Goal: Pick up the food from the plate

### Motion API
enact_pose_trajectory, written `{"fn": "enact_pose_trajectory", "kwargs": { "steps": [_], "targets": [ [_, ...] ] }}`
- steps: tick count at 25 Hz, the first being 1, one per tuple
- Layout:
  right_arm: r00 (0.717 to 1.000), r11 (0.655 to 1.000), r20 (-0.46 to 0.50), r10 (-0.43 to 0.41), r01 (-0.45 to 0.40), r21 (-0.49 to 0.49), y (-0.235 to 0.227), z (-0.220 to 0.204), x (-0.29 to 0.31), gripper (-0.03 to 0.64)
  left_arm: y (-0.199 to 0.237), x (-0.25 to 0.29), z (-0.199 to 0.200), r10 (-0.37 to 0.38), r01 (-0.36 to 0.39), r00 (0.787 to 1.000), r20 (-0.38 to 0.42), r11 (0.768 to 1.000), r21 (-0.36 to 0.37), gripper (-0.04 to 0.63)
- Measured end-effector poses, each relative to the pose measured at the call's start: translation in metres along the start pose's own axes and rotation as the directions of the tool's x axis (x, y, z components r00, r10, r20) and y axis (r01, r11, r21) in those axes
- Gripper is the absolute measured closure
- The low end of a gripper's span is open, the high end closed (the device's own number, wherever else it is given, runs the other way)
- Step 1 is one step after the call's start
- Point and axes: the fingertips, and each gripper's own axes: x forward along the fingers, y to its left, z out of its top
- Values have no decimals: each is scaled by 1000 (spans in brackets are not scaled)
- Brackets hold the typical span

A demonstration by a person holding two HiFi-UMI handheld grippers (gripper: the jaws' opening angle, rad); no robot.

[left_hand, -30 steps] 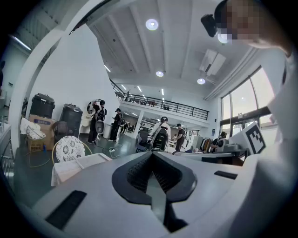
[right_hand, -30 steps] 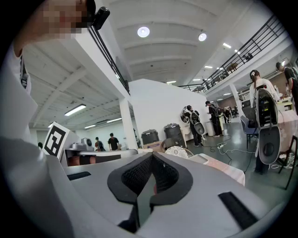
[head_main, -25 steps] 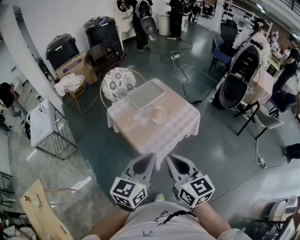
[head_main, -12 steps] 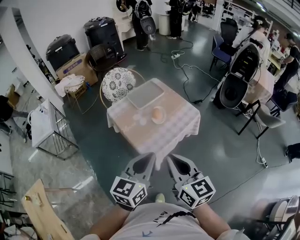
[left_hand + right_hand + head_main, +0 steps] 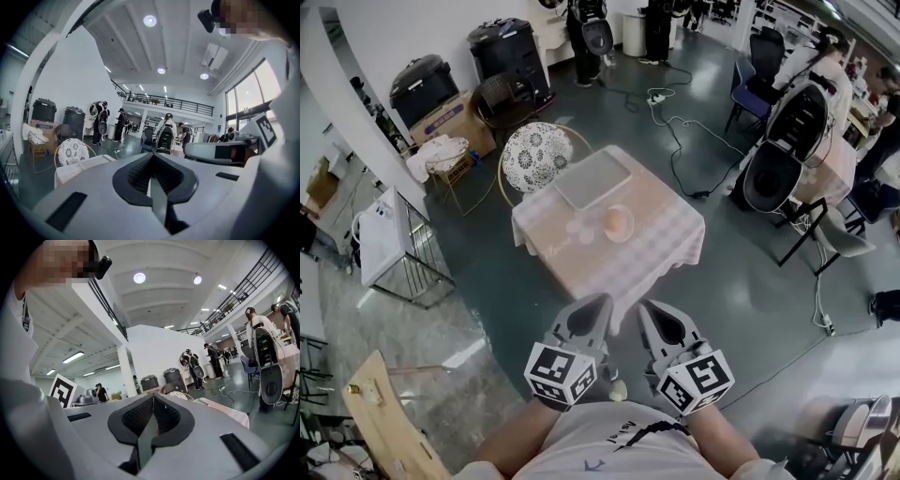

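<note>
A small table with a pale checked cloth (image 5: 647, 258) stands ahead on the floor. On it a round, orange-tan piece of food (image 5: 617, 221) lies on a small plate (image 5: 629, 232), beside a grey tray (image 5: 593, 181). My left gripper (image 5: 602, 302) and right gripper (image 5: 645, 307) are held close to my body, well short of the table, side by side. Both are shut with nothing between the jaws. In the left gripper view the jaws (image 5: 152, 157) meet tip to tip, as they do in the right gripper view (image 5: 153, 397).
A patterned round chair (image 5: 535, 159) stands behind the table. Black bins (image 5: 506, 47) and a cardboard box (image 5: 447, 120) line the wall at left, with a wire rack (image 5: 398, 248). Cables (image 5: 675, 131) run across the floor. Chairs (image 5: 787, 150) and people are at the right.
The view has shifted slightly: the table now sits a little nearer and higher in the frame. Both grippers remain shut in front of my body.
</note>
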Motion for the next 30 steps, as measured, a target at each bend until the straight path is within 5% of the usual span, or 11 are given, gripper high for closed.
{"fn": "enact_pose_trajectory", "kwargs": {
  "steps": [30],
  "targets": [
    [988, 994, -123, -96, 103, 47, -151, -12, 184, 603, 146, 194, -41, 56, -59, 990, -132, 998, -20, 591]
  ]
}}
